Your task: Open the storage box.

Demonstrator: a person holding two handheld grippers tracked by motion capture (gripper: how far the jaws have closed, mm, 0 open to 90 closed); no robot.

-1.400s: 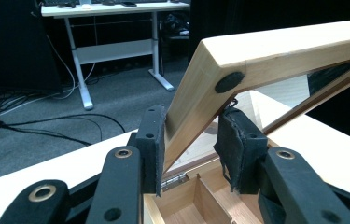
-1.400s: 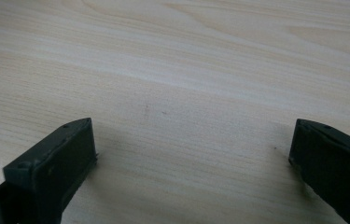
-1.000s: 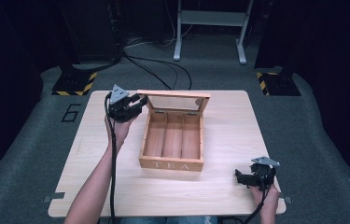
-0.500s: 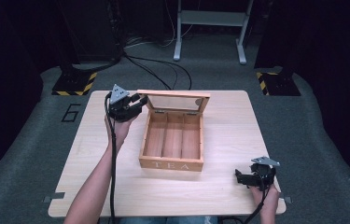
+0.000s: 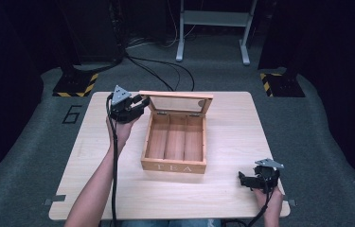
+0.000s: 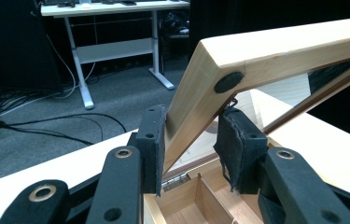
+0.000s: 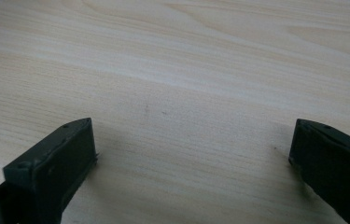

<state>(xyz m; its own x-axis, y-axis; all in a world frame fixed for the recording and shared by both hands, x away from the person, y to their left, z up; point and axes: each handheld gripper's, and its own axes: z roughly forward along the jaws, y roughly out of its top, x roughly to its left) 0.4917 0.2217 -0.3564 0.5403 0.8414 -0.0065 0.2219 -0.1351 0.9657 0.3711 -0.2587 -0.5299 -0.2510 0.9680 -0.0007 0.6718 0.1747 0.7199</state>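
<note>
No change: left claw [image 5: 139,103] clamped on lid [image 5: 177,101], as before.

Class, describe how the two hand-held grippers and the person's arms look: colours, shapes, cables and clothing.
Both the left gripper and the right gripper are black, and each carries a grey three-cornered plate on top. The jaws are flat black bars with round rivets and dark padded faces. A black cable trails from the left gripper. The forearms are bare, with no sleeves.

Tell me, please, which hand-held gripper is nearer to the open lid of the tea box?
Left. The left hand-held gripper is shut on the lid's corner, one pad on each face. The right hand-held gripper is open, low over the table near its front right corner, apart from the tea box.
</note>
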